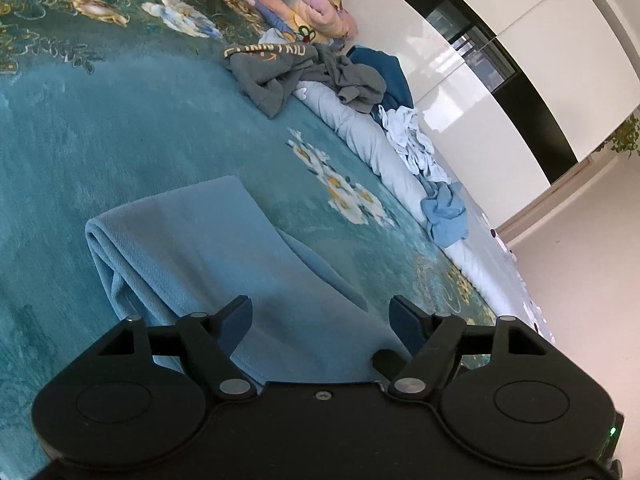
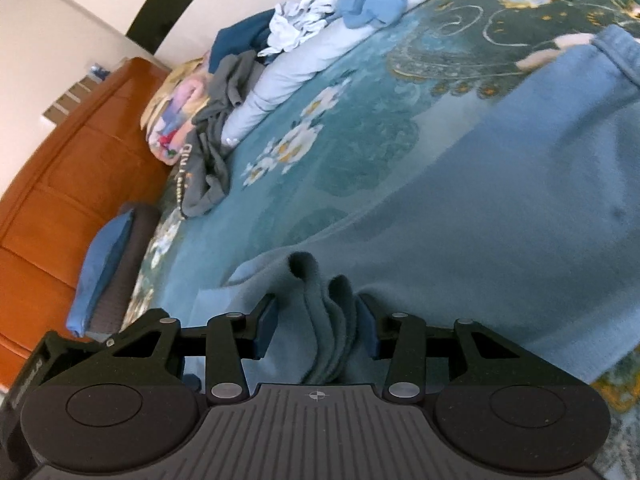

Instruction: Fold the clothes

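The left gripper (image 1: pixel 320 316) stands wide open above the near end of a folded light blue fleece garment (image 1: pixel 208 248), its dark blue pads clear of the cloth on both sides. No earlier view is at hand. The right gripper (image 2: pixel 318 326) is partly closed on a bunched fold of the same light blue fleece garment (image 2: pixel 480 208), the gathered cloth rising between its two pads, which press it from either side.

In the left wrist view the garment lies flat at the lower centre of the frame on a teal bedspread with white flowers (image 1: pixel 120 120). Further out, toward the upper centre, a crumpled grey shirt with yellow lettering (image 1: pixel 280 72) sits beside a rolled pale blue quilt (image 1: pixel 360 136), with a heap of white cloth (image 1: pixel 412 144) and a small blue cloth (image 1: pixel 448 212) on it. A colourful folded blanket (image 1: pixel 296 4) lies at the top. In the right wrist view an orange wooden headboard (image 2: pixel 72 152) fills the left edge.
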Available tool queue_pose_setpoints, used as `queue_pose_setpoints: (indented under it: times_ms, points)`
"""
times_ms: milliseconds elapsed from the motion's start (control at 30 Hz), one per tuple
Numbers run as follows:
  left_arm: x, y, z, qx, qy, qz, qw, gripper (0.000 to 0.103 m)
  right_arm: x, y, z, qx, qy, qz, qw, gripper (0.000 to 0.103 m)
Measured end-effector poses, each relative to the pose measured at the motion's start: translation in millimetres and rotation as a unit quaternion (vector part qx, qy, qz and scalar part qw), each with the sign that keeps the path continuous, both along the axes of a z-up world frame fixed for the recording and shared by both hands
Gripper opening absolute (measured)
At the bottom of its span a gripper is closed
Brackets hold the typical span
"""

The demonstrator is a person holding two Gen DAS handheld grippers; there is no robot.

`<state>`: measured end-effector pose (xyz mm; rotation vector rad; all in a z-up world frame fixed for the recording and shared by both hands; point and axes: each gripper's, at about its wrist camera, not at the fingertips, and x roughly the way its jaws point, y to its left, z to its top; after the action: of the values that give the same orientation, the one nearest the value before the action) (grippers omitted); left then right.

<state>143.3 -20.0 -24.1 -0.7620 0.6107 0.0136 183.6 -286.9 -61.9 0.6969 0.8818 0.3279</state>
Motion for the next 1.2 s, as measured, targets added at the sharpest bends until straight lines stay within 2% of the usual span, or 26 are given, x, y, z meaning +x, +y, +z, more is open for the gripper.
queue_pose_setpoints:
  times_ms: [33,133,200,333,500,633,733,900,967,1033,1100,1200]
  points:
    - [0,-1,1,0.003,-0.001,0.0,1.0,0.074,1,2,1,-0.002,0.001,0.004,1.0,0.029]
    - [1,-2,2,0.012,-0.004,0.0,0.9999,0.074,1,8,8,-0.009,-0.003,0.017,1.0,0.012]
    - [0,-3,2,0.015,-0.006,0.001,0.9999,0.074,0,8,13,-0.008,-0.008,0.02,1.0,0.006]
    - [-2,-1,4,0.016,-0.015,0.005,0.9998,0.074,8,4,28,-0.004,-0.022,0.022,1.0,0.004]
    - [-1,-1,3,0.014,-0.014,0.001,0.9998,0.074,25,5,49,-0.04,-0.045,0.028,0.998,0.004]
    - [1,0,2,0.011,-0.007,0.0,0.9999,0.074,35,7,34,-0.073,-0.011,0.024,0.997,0.004]
    - [2,1,0,0.009,-0.002,0.0,1.0,0.074,38,5,17,-0.074,0.02,0.017,0.997,0.004]
    - [4,0,-1,0.01,0.0,-0.006,0.9999,0.075,37,5,14,-0.082,0.029,0.018,0.996,0.007]
    - [4,0,-1,0.007,0.002,-0.006,1.0,0.075,36,3,19,-0.078,0.023,0.023,0.996,0.012]
    - [5,1,-2,0.004,0.006,-0.005,1.0,0.076,32,-3,25,-0.062,0.012,0.029,0.998,0.022]
    - [5,2,-4,-0.001,0.009,-0.003,1.0,0.076,24,-12,32,-0.052,-0.002,0.023,0.998,0.024]
    - [5,1,-4,-0.001,0.009,-0.003,0.9999,0.077,7,-28,41,-0.033,-0.025,0.009,0.999,0.035]
